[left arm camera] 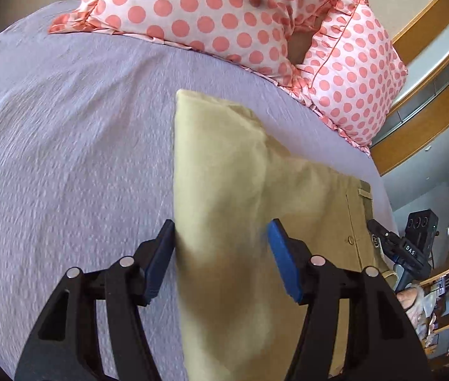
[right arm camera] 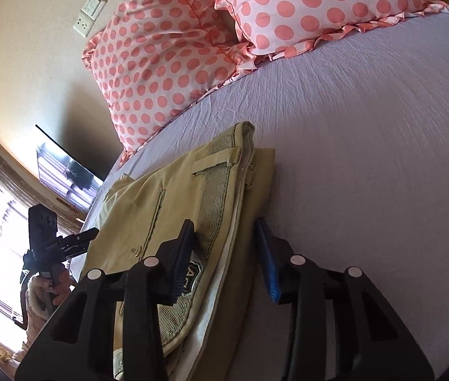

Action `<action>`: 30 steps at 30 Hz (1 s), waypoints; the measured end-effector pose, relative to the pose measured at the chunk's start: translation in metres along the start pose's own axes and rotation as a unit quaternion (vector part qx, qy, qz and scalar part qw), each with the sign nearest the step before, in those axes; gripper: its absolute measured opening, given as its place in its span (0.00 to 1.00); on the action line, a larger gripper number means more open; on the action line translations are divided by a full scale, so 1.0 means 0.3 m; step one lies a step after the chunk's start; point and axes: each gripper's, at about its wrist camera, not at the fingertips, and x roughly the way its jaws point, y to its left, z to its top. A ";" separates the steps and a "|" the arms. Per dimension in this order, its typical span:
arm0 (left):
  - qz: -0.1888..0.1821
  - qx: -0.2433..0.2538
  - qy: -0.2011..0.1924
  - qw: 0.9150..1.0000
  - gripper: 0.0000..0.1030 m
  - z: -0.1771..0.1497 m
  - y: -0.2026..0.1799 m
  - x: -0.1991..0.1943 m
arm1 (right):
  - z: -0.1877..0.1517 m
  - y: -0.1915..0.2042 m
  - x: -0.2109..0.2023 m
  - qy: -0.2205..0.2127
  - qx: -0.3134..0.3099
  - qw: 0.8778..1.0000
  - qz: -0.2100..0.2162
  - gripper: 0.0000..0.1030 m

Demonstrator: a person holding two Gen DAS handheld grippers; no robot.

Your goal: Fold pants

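Your khaki pants [left arm camera: 250,190] lie folded into a flat stack on the bed, reaching toward 12 o'clock. The striped waistband lining [right arm camera: 215,197] is turned out, belt loop and button showing; it looks like several layers, though edges blur.

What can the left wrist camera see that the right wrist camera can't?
Only the left wrist view shows the pants' smooth folded end and wooden shelves. Only the right wrist view shows the striped inner waistband, a wall socket and a dark screen. Both show the khaki pants on the purple bedsheet, the polka-dot pillows, and both open grippers: left gripper, right gripper.
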 end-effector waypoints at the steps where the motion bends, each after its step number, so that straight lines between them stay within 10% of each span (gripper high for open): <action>1: -0.013 0.000 -0.001 1.000 0.63 0.004 -0.002 0.005 | -0.001 0.000 0.000 0.002 -0.001 1.000 0.002 0.40; 5: -0.035 0.005 0.003 0.999 0.59 0.011 -0.019 0.036 | -0.008 0.018 0.011 0.018 -0.005 0.999 0.040 0.39; 8: -0.034 0.013 0.004 0.999 0.17 0.012 -0.039 0.042 | -0.031 0.039 0.026 0.032 -0.010 0.997 0.076 0.18; 12: -0.030 0.032 -0.013 0.999 0.06 0.020 -0.075 0.005 | -0.003 0.069 0.000 0.010 -0.016 0.994 0.110 0.13; 22: 0.027 0.097 -0.120 0.988 0.05 0.344 -0.193 0.026 | 0.338 0.134 0.031 -0.077 -0.054 0.991 0.091 0.11; 27: 0.154 0.095 -0.076 0.981 0.20 0.440 -0.150 0.239 | 0.413 0.054 0.171 -0.058 -0.050 0.994 -0.074 0.21; 30: 0.154 0.091 -0.107 0.978 0.33 0.394 -0.119 0.176 | 0.384 0.029 0.123 -0.074 -0.049 0.987 -0.135 0.28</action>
